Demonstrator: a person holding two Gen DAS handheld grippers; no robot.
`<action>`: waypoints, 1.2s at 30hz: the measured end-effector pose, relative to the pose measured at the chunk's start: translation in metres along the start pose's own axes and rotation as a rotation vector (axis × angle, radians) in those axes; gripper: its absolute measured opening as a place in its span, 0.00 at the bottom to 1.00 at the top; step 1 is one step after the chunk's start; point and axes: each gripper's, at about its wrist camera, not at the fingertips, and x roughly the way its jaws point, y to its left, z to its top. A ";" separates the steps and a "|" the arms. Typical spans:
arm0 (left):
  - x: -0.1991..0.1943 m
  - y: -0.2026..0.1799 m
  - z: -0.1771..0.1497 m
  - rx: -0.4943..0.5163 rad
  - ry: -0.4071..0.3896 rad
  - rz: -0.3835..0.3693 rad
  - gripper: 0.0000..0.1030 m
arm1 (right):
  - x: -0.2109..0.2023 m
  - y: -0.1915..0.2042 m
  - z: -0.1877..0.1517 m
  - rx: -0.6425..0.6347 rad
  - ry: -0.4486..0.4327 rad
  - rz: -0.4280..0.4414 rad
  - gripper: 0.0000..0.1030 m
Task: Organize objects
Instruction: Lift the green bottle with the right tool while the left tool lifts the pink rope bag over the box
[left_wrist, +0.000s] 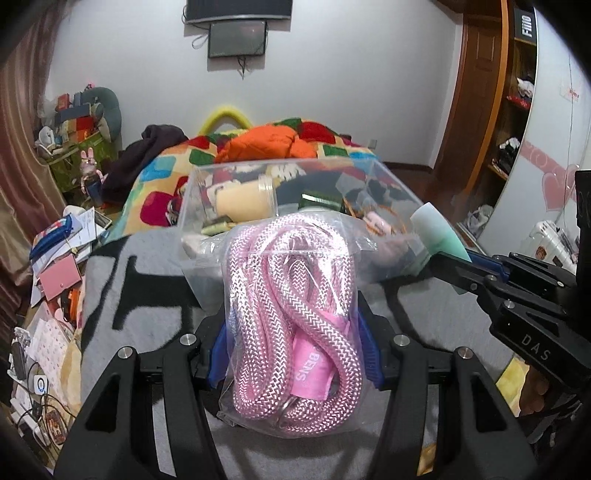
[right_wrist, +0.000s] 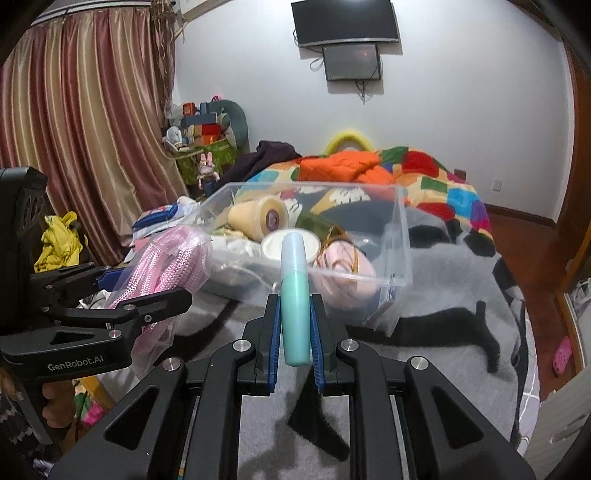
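Nearest the lens, the left gripper (left_wrist: 293, 354) clamps a clear bag of pink rope (left_wrist: 291, 325) between its blue pads, while the right gripper (right_wrist: 295, 332) pinches a slim teal bottle (right_wrist: 295, 310) upright. Both hang above the grey blanket (left_wrist: 147, 295). Beyond them, toward twelve o'clock, sits the clear plastic bin (right_wrist: 397, 236), already crowded with a yellow jar (right_wrist: 258, 218) and a pink pouch. The slick bag could slide from the pads, and the bottle, dropped onto the heap, may roll off.

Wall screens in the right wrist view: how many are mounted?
2: a large dark screen high on the white wall, and a smaller screen directly beneath it, cables dangling. Nothing suggests others, though curtains hide the left wall.
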 end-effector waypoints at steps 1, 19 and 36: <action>-0.001 0.001 0.002 0.000 -0.009 0.004 0.55 | -0.001 0.000 0.002 0.001 -0.008 -0.003 0.13; -0.014 0.017 0.042 -0.026 -0.137 0.027 0.55 | -0.007 -0.002 0.037 -0.002 -0.099 -0.060 0.13; 0.013 0.030 0.075 -0.067 -0.138 -0.011 0.55 | 0.013 -0.014 0.064 0.011 -0.119 -0.074 0.13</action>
